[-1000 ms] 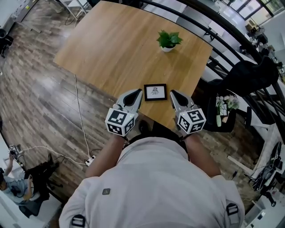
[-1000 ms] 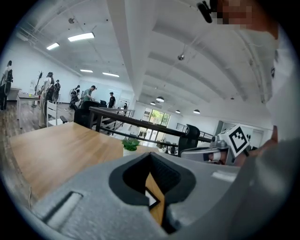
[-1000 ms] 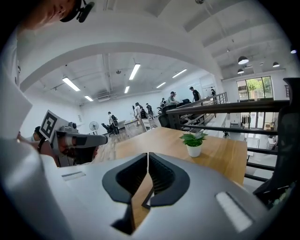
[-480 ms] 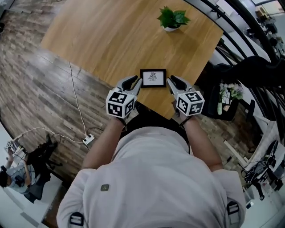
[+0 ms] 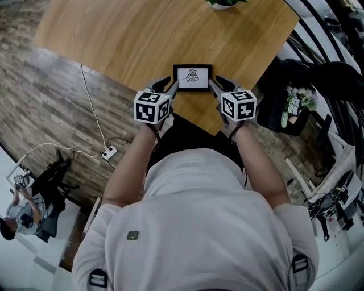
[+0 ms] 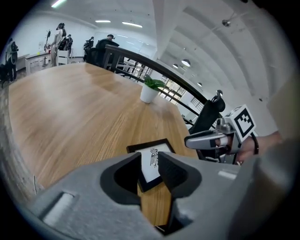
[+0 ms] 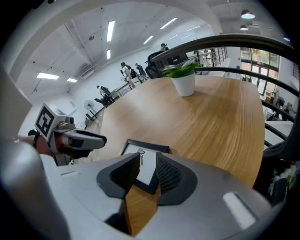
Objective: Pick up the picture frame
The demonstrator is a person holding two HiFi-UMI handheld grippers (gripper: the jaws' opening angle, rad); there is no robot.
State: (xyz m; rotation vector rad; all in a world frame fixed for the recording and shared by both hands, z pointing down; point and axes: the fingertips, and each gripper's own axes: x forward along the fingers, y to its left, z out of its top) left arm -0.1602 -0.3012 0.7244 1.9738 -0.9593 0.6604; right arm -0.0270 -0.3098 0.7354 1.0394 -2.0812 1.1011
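Observation:
A small black picture frame [image 5: 192,77] with a white print lies flat on the wooden table [image 5: 131,40], near its front corner. My left gripper [image 5: 169,85] hovers at the frame's left near corner and my right gripper [image 5: 215,84] at its right near corner. Both point down at the table, and their jaws have just been opening. In the left gripper view the frame [image 6: 151,160] shows through the gap of the open left gripper [image 6: 150,171], with nothing pressed. In the right gripper view the frame [image 7: 146,161] likewise lies beyond the open right gripper [image 7: 146,176].
A potted plant [image 5: 226,3] in a white pot stands further back on the table. A dark chair with flowers [image 5: 296,102] is just off the table's right edge, by a black railing. On the wood floor to the left run a cable and power strip [image 5: 108,152].
Both grippers have come down and forward towards the frame. Their jaws, shut a second ago, now stand apart. The frame has not moved on the table.

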